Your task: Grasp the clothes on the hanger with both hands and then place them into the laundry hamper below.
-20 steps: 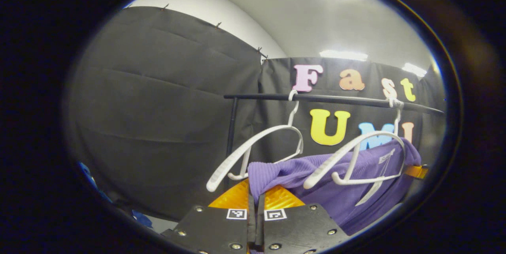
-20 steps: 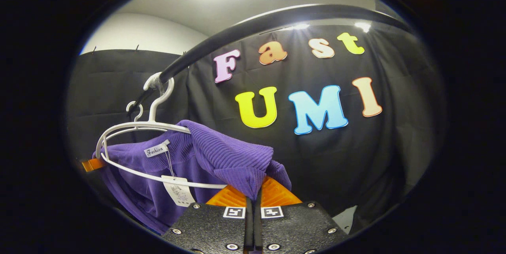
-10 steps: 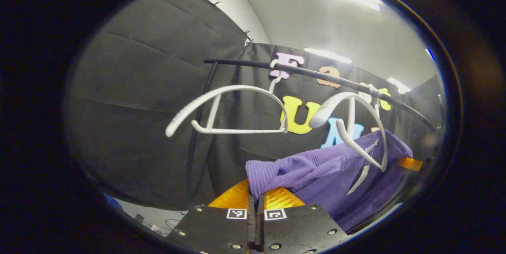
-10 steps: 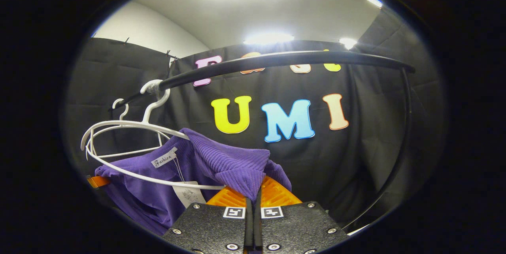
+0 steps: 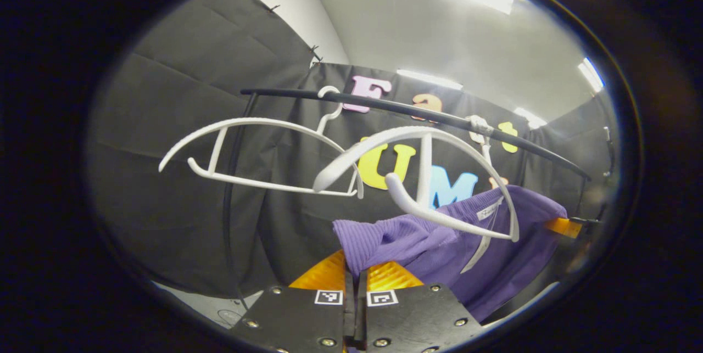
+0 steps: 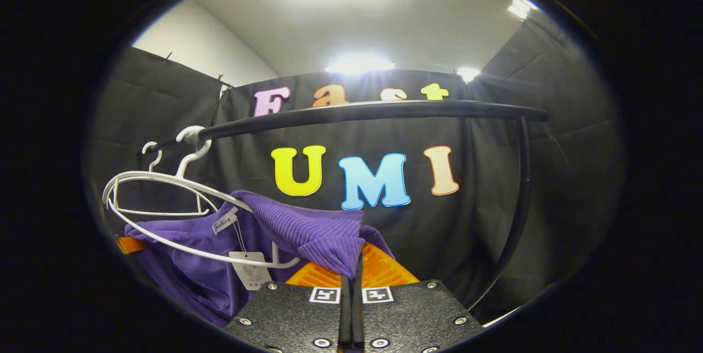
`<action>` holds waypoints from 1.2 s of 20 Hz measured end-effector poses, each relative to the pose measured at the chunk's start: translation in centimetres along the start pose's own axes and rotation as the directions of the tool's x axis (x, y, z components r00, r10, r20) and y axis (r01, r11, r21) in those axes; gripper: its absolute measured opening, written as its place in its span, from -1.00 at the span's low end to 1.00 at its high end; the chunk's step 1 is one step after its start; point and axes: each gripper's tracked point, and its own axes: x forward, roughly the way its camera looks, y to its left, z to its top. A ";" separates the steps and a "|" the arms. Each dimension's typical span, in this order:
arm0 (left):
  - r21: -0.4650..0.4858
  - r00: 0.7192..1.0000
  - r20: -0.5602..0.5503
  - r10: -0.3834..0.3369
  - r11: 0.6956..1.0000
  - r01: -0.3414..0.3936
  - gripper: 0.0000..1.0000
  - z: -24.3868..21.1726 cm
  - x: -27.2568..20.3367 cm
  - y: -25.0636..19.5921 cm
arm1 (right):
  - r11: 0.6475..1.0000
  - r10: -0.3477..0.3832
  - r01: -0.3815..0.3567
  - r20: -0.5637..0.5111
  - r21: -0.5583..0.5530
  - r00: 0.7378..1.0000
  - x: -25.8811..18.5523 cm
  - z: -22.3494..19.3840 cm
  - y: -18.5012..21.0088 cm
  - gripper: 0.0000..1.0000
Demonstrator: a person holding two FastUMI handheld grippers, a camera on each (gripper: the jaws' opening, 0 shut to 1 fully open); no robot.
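**Purple garment half off its hanger, pinched at both ends**

Black cloth walled the booth on every side, under a pale ceiling with bright strip lights. Across it ran a black rail [image 6: 373, 111] on a dark upright post [image 6: 519, 199], high enough for clothes to hang free.

Next in size was the purple garment [image 5: 456, 248], the task's thing. It hung slack below the rail, stretched between the two tools, with its collar part draped over the lower bar of the near white hanger [image 5: 428, 177]. That hanger was tipped out of level, probably because the cloth was dragging on it. A second white hanger [image 5: 247, 150] hung bare beside it on the same rail. The hamper could not be seen.

The left tool [image 5: 356, 281] was clenched on a ribbed fold of the garment at one end; the right tool [image 6: 351, 281] was clenched on a similar fold at the other. Holding both ends likely kept the cloth spread so it could slide clear of the hanger without bunching. A paper tag [image 6: 250, 270] dangled from the neck label.
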 end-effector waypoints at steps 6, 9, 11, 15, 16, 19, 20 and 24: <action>0.020 0.999 -0.013 -0.049 0.999 0.050 -0.89 -0.5 1.0 -4.8 | 0.999 -0.037 0.037 0.011 -0.037 0.999 -0.4 0.0 -4.0 -0.99; 0.019 0.997 -0.023 -0.076 0.997 0.077 -0.94 -1.5 2.9 -8.1 | 0.998 -0.049 0.049 0.003 -0.028 0.999 0.3 -0.1 -5.4 -0.99; 0.033 0.995 -0.042 -0.089 0.995 0.090 -0.89 -2.1 4.4 -9.6 | 0.991 -0.106 0.106 0.013 -0.080 0.994 1.3 -0.3 -7.7 -0.99; 0.062 0.988 -0.051 -0.144 0.987 0.147 -0.98 -2.6 6.1 -13.0 | 0.987 -0.160 0.158 -0.053 -0.028 0.986 1.1 -3.0 -11.2 -0.99; 0.076 0.986 -0.059 -0.155 0.984 0.160 -0.89 -2.9 6.3 -14.1 | 0.986 -0.164 0.162 -0.068 -0.030 0.984 0.7 -3.8 -12.0 -0.99; 0.089 0.978 -0.119 -0.173 0.979 0.184 -0.99 -5.7 6.1 -15.7 | 0.988 -0.152 0.152 -0.088 -0.008 0.984 -0.6 -4.9 -12.7 -0.99; 0.073 0.975 -0.126 -0.180 0.979 0.190 -0.99 -6.1 5.6 -16.1 | 0.989 -0.147 0.147 -0.094 -0.005 0.985 -0.9 -5.3 -12.8 -0.99; 0.079 0.979 -0.113 -0.170 0.981 0.179 -0.99 -6.5 4.2 -16.5 | 0.994 -0.106 0.110 -0.121 0.026 0.987 -3.1 -6.0 -12.9 -0.99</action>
